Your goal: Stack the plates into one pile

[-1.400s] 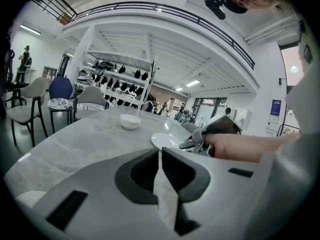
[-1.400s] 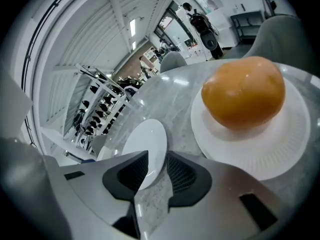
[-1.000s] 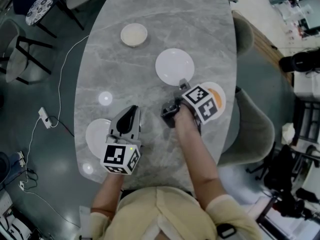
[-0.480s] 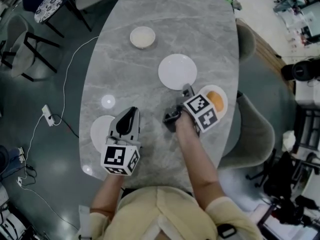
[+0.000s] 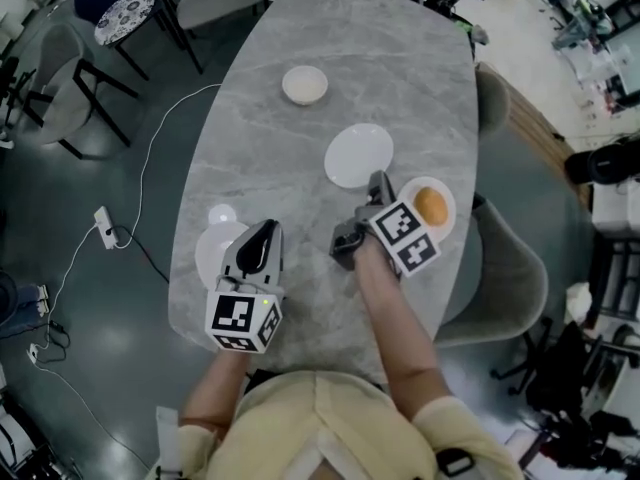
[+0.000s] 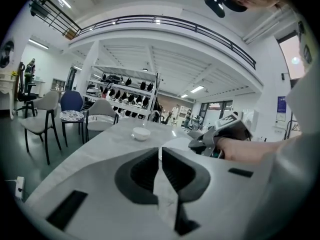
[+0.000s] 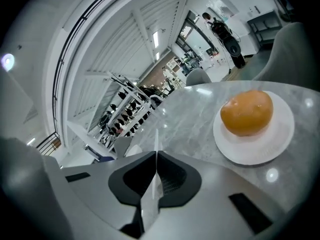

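Three plates and a bowl lie on the grey marble table [image 5: 300,168]. A bare white plate [image 5: 359,155] sits at the middle. On the plate [image 5: 445,193] at the right edge rests an orange round thing [image 5: 431,205]. A third white plate [image 5: 212,253] at the left is partly hidden by my left gripper [image 5: 264,230], which is shut and empty. A small bowl [image 5: 304,85] stands farther off. My right gripper [image 5: 378,181] hovers between the middle plate and the orange's plate [image 7: 260,141]; its jaws have just been closing, and they meet with nothing between them.
Chairs stand left of the table [image 5: 70,98] and one at its right [image 5: 505,268]. A cable with a power strip [image 5: 108,226] lies on the floor at the left. The table's near edge runs just in front of the person's body.
Both grippers have risen a little over the table. The head view has swung, so the table sits lower and smaller in the picture. The plates and the bowl keep their places on the table.
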A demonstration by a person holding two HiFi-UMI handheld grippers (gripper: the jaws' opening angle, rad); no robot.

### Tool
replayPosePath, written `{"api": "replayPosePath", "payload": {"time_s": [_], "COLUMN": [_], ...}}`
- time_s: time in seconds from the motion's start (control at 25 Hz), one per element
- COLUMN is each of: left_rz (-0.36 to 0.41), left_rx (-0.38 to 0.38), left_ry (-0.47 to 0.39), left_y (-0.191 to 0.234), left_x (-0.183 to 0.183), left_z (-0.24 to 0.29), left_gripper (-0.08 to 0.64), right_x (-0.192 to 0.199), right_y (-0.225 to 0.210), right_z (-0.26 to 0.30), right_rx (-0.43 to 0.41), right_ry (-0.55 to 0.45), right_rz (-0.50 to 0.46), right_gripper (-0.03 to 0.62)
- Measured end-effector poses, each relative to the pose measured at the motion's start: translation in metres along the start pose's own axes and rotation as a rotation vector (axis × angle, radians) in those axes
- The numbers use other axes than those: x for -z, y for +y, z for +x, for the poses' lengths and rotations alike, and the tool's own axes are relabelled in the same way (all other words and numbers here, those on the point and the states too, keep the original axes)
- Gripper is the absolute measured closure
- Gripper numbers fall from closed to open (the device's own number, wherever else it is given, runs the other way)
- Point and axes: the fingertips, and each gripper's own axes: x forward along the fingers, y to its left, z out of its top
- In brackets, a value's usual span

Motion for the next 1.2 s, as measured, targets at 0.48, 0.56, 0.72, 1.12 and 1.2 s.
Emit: {"api": "replayPosePath", "payload": {"time_s": [0.48, 0.56, 0.72, 1.12, 1.2], "left_rz": [-0.012, -0.015, -0.017, -0.031, -0.037], "left_rx": [-0.124, -0.149, -0.197, -0.303, -0.319], "left_ry": [-0.071, -0.079, -0.095, -0.106, -0.102], "left_y": [0.025, 0.031, 0.043, 0.067, 0.07], "left_x": [-0.004, -0.003, -0.003, 0.004, 0.009], "left_z": [-0.072, -0.086, -0.111, -0.161, -0.168], "left_gripper": [0.555, 0.555, 0.555, 0.555, 0.555], "right_x": [0.029, 0.039, 0.058, 0.121, 0.135], "right_y": [0.038, 0.044, 0.059, 0.1, 0.104], "right_z": [-0.046, -0.054, -0.067, -0.101, -0.106], "right_rx": [-0.135, -0.16, -0.198, -0.33, -0.35], "right_ry": [0.062, 0.081, 0.125, 0.294, 0.333], "right_rz": [-0.079, -0.087, -0.101, -0.147, -0.15], "right_gripper": [0.58, 0.58, 0.58, 0.58, 0.58]}}
